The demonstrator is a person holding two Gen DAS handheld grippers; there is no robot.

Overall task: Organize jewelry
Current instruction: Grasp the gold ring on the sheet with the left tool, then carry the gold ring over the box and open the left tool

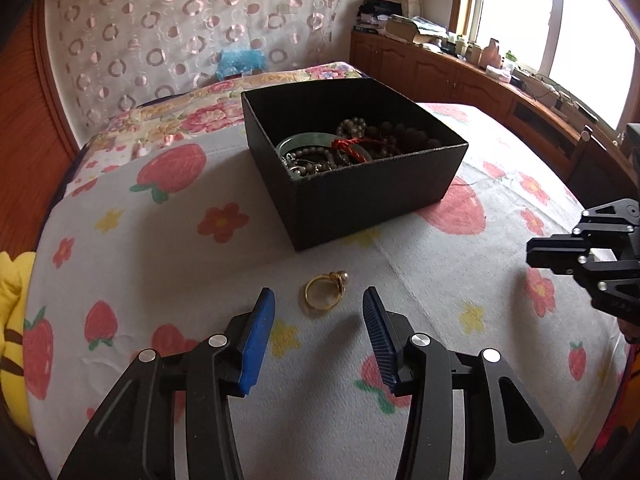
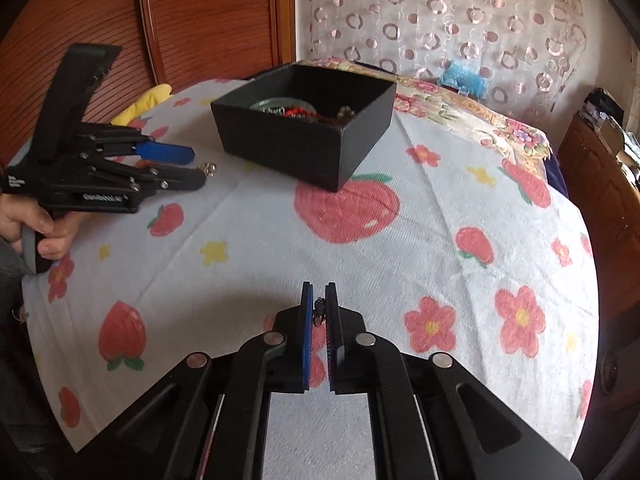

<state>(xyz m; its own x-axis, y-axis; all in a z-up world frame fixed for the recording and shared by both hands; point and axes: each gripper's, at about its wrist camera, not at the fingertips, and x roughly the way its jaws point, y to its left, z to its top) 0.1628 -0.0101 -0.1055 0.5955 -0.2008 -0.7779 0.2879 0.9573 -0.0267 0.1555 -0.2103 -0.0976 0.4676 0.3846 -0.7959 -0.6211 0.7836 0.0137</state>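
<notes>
We see a bed [image 1: 168, 264] spread with a strawberry-and-flower sheet, where a black box [image 1: 360, 196] sits open toward the middle, nearer the headboard end, holding a tangle of bead bracelets [image 1: 384, 136], a pale green bangle [image 1: 298, 142] and a red cord [image 1: 354, 146]. A gold ring [image 1: 325, 291] with a pearl-like stone lies flat on the sheet just in front of the box's near corner, on the side toward the foot edge. The left gripper [image 1: 319, 300] points down at it with its blue pads [image 1: 256, 340] apart, one on either side of the ring and neither touching it. In the right wrist view a hand [image 2: 38, 228] grips that tool's handle by the sheet's left edge. Well apart from the ring, toward the right edge of the bed, the right gripper [image 2: 319, 292] has its pads drawn nearly together and clamped on a small dark piece of jewelry [image 2: 319, 312]; we cannot tell what kind it is. A yellow cushion [image 2: 146, 102] shows at the bed's far left corner, beside the wooden wall panels [image 2: 208, 12].
</notes>
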